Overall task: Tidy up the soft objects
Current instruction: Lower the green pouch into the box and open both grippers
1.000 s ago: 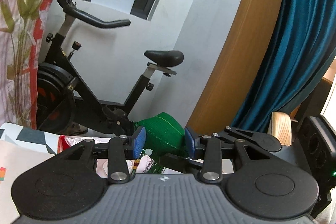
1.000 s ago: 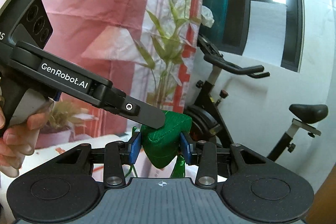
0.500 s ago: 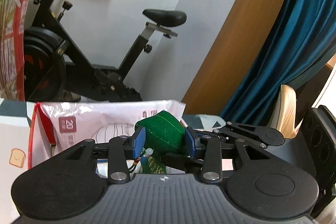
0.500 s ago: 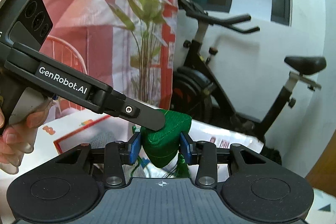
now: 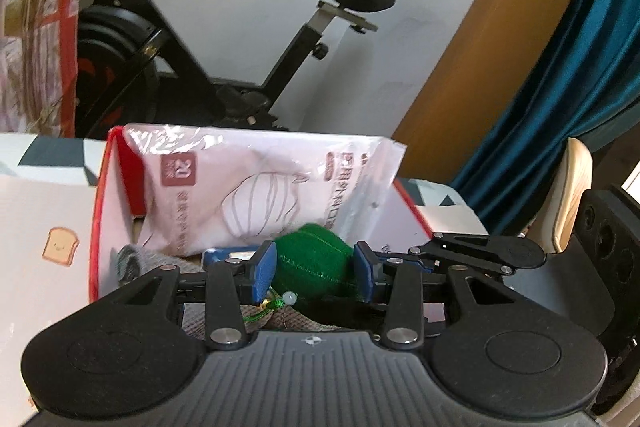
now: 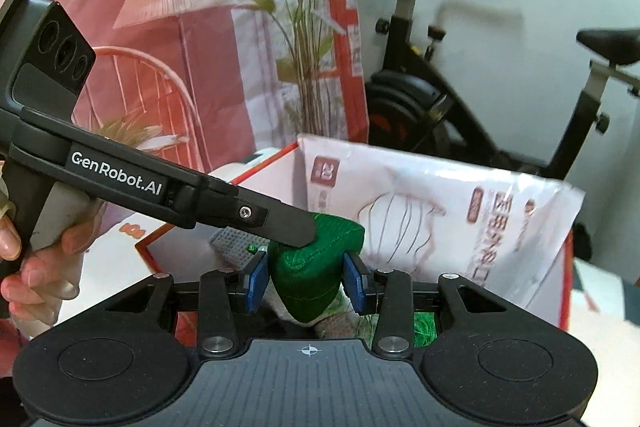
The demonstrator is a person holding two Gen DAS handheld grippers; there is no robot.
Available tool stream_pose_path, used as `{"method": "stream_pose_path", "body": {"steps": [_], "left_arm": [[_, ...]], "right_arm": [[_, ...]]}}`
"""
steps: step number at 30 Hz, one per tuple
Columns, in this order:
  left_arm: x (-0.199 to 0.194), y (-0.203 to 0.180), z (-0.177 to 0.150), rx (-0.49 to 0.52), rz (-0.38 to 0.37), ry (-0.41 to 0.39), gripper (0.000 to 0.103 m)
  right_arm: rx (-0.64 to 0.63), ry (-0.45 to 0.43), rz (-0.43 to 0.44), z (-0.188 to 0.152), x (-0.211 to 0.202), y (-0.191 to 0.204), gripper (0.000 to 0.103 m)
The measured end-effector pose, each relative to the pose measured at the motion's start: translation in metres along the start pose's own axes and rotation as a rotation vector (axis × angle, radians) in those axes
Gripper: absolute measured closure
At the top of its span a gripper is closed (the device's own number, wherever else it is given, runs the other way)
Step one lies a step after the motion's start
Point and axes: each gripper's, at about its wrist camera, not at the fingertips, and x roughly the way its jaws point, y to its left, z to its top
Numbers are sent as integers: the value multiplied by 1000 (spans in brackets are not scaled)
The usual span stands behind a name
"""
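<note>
A green stuffed pouch (image 5: 310, 263) with a tassel and a white bead (image 5: 288, 297) is held between both grippers over a red-edged white box (image 5: 98, 211). My left gripper (image 5: 314, 271) is shut on it, blue pads at both sides. My right gripper (image 6: 306, 275) is shut on the pouch (image 6: 316, 275) too, crossing the left one, whose finger (image 6: 280, 217) lies over the pouch's top. A pink-white plastic pack (image 5: 260, 187) stands in the box, and grey knitted cloth (image 5: 132, 263) lies inside it.
An exercise bike (image 5: 168, 59) stands behind the box against a white wall. A pink printed curtain (image 6: 120, 27) hangs on the left. A wooden door frame (image 5: 480, 47), a blue curtain (image 5: 580, 87) and a chair back (image 5: 572, 203) are on the right.
Both grippers have come down with the green pouch from high in the air to just over the box. The box and the plastic pack have come into view.
</note>
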Motion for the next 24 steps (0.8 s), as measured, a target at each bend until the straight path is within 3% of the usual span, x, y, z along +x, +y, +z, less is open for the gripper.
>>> {"method": "stream_pose_path", "body": {"steps": [10, 20, 24], "left_arm": [[4, 10, -7, -29, 56, 32, 59], [-20, 3, -11, 25, 137, -41, 59], [-31, -3, -19, 56, 183, -71, 58]], "right_arm": [[111, 42, 20, -6, 1, -11, 65], [108, -6, -91, -11, -21, -15, 64], [73, -16, -136, -17, -32, -8, 52]]}}
